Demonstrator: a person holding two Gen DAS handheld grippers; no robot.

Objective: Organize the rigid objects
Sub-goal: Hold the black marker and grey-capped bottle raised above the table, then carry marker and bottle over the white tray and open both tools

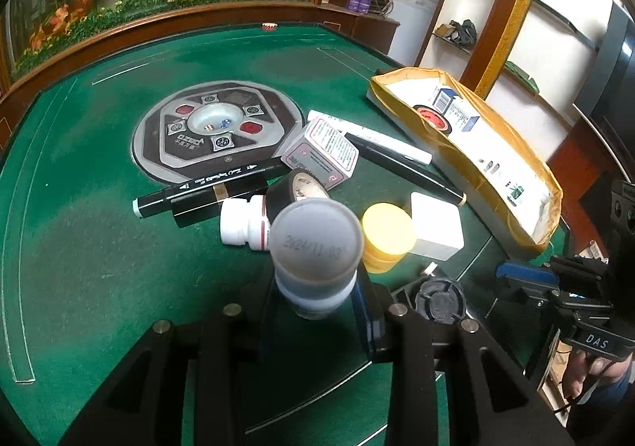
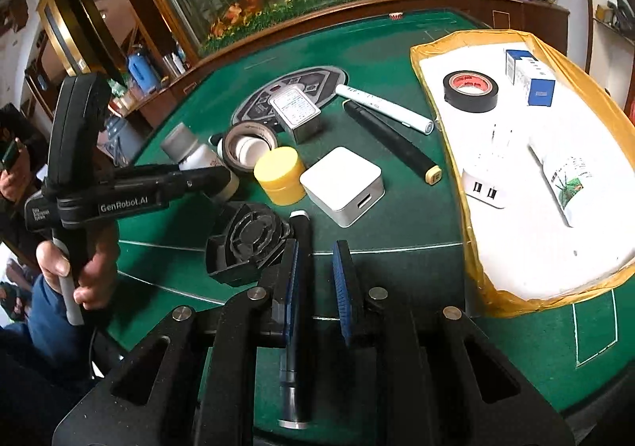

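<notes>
My left gripper [image 1: 315,299] is shut on an upright white bottle with a grey cap [image 1: 317,239], just above the green felt. Next to it stand a yellow-lidded jar [image 1: 387,233] and a white cube charger [image 1: 436,225]. My right gripper [image 2: 317,283] hangs over the table's near edge with its blue pads close together. A black pen [image 2: 298,247] runs along the left pad, and felt shows between the pen and the right pad. At the right lies a yellow-taped white tray [image 2: 448,152] holding a black tape roll [image 2: 470,90], a blue-white box [image 2: 530,76] and a plug charger [image 2: 484,188].
Loose on the felt: a black tape roll [image 2: 246,146], a card box [image 2: 297,114], a white marker [image 2: 381,108], a black marker [image 2: 391,140], a black round part [image 2: 246,243]. A lying white bottle [image 1: 242,223] and another marker [image 1: 206,188] are left of the held bottle.
</notes>
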